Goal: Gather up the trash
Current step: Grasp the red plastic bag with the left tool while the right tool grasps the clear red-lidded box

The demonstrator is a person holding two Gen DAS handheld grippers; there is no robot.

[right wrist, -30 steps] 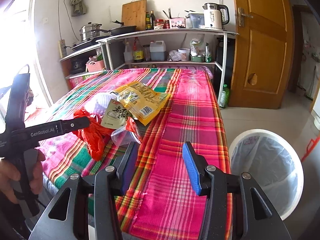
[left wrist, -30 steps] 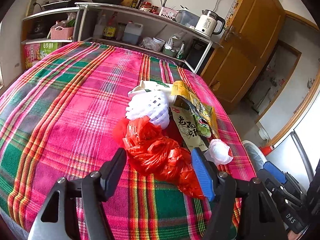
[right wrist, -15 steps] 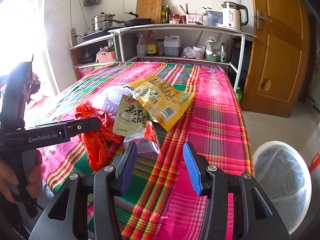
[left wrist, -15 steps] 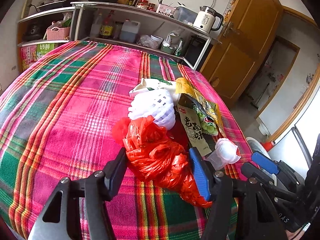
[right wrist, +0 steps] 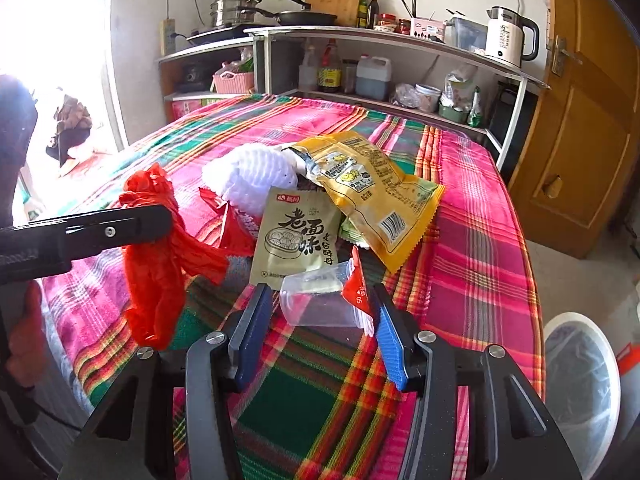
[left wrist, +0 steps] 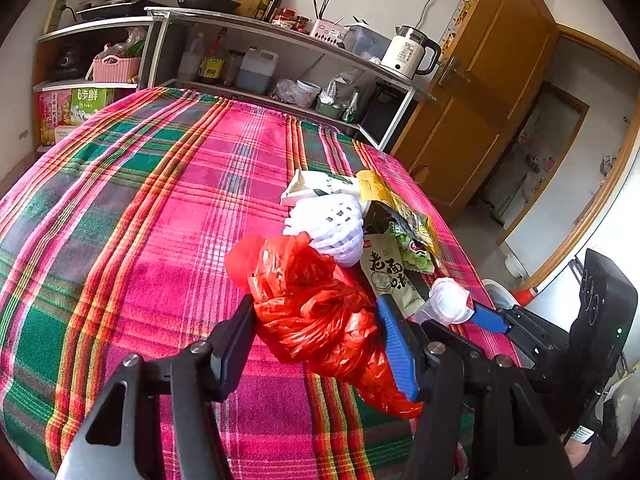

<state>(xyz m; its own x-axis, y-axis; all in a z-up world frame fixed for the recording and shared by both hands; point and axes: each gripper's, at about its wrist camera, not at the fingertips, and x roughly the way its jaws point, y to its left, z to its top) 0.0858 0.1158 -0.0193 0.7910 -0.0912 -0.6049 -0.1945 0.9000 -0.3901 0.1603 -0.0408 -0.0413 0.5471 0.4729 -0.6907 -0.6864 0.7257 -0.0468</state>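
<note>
Left wrist view: the left gripper (left wrist: 316,344) straddles a crumpled red plastic bag (left wrist: 320,312) at the near edge of a plaid-covered table (left wrist: 140,208). Its jaws have just been closing, and both pads now press the bag's sides — a grasp. Beyond the bag lie a white foam net (left wrist: 332,224), a beige snack packet (left wrist: 390,276) and a yellow packet (left wrist: 384,196). To the right, the right gripper's blue fingertip (left wrist: 486,317) sits beside a clear plastic cup (left wrist: 448,300).

Right wrist view: the right gripper (right wrist: 316,328) stands spread wide around the clear plastic cup (right wrist: 316,300), which lies on its side on the cloth, red-labelled lid (right wrist: 358,288) peeled up. The jaws have just been opening; the left pad stands clear of the cup — released. A lined white bin (right wrist: 580,380) waits on the floor, far right.
</note>
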